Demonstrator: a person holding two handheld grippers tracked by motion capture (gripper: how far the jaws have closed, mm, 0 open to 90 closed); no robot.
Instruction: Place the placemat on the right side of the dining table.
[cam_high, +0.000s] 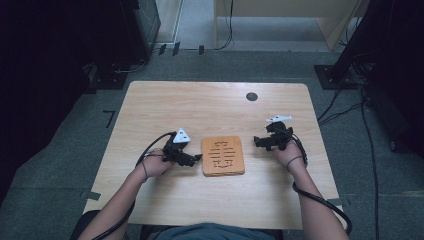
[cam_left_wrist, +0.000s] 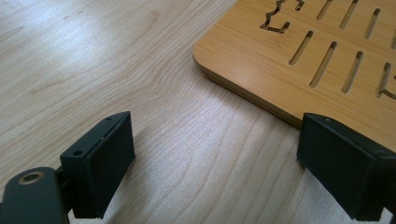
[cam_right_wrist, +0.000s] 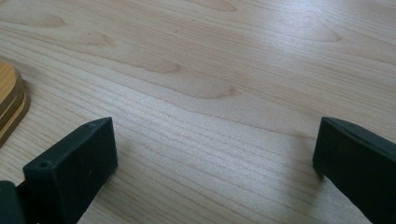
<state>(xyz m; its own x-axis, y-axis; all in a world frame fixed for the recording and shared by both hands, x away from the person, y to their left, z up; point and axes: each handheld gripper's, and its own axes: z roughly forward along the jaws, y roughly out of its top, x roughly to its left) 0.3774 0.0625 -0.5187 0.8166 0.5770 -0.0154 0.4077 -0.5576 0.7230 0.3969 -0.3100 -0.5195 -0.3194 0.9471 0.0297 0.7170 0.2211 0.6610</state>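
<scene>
The light wooden table (cam_high: 165, 105) has a small dark round hole (cam_high: 252, 96) at about one o'clock from its middle. Black cables (cam_high: 371, 150) trail over the grey floor (cam_high: 60, 165) at three o'clock; dark equipment, perhaps stands, sits at ten o'clock (cam_high: 120, 65).

one table (cam_high: 150, 105), light wood, centre of the frame. one slotted wooden board (cam_high: 223, 155) on it, lower centre; in the right gripper view its edge at far left shows stacked layers, exact number unclear. two handheld grippers: left gripper (cam_high: 196, 159) left of the board, right gripper (cam_high: 256, 142) right of it. one dark round hole (cam_high: 252, 96) in the tabletop, upper right.
</scene>
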